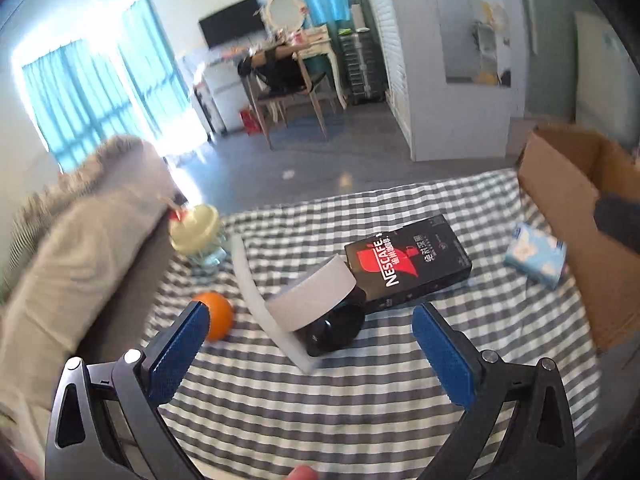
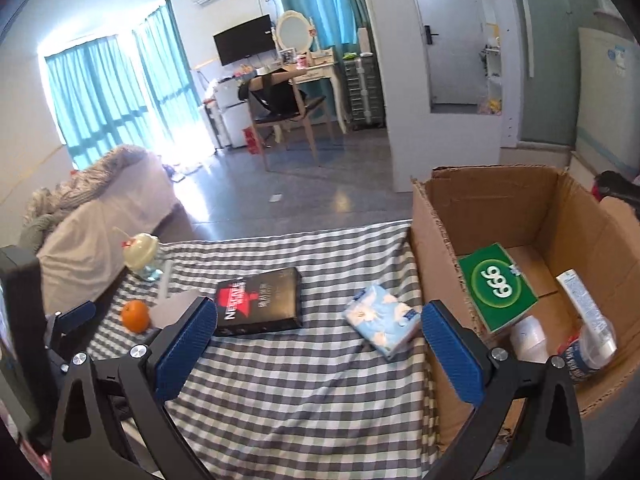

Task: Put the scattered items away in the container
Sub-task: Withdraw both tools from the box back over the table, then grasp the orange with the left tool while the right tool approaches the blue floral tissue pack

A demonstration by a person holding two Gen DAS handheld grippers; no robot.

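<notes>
Left wrist view: left gripper spread wide, nothing held, above the checked cloth. Between its fingers are seen a tape roll leaning on a black round object, with a white strip beside. Black Nescafe box lies just behind; orange near the left finger; tissue pack beside the cardboard box.

Right wrist view: right gripper spread wide, empty. Tissue pack lies between the fingers, just beside the cardboard box, which holds a green 666 box and tubes. Lidded cup stands at the cloth's far left.
</notes>
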